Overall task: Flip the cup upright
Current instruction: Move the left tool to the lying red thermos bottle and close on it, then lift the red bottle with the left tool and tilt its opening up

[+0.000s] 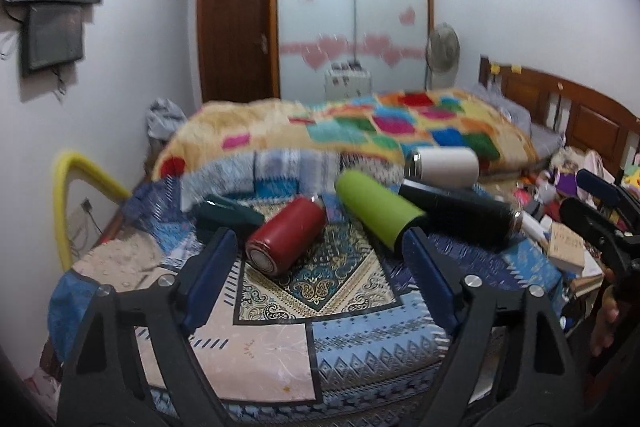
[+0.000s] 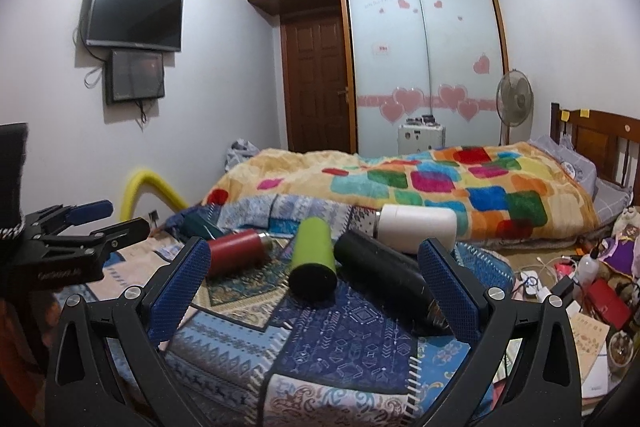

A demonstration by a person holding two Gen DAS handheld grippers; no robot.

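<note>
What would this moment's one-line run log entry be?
left gripper open, empty | right gripper open, empty | red cup, green cup, black cup, white cup lying sideways

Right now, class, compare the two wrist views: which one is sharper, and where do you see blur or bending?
Left wrist view: motion blur smears the wardrobe and quilt. Right wrist view: sharper, the hearts on the wardrobe are crisp. Both: fisheye bends the walls and darkens the corners.

Home bedroom: bed [image 2: 460, 183], wardrobe [image 2: 424, 67], wall television [image 2: 134, 13].
</note>
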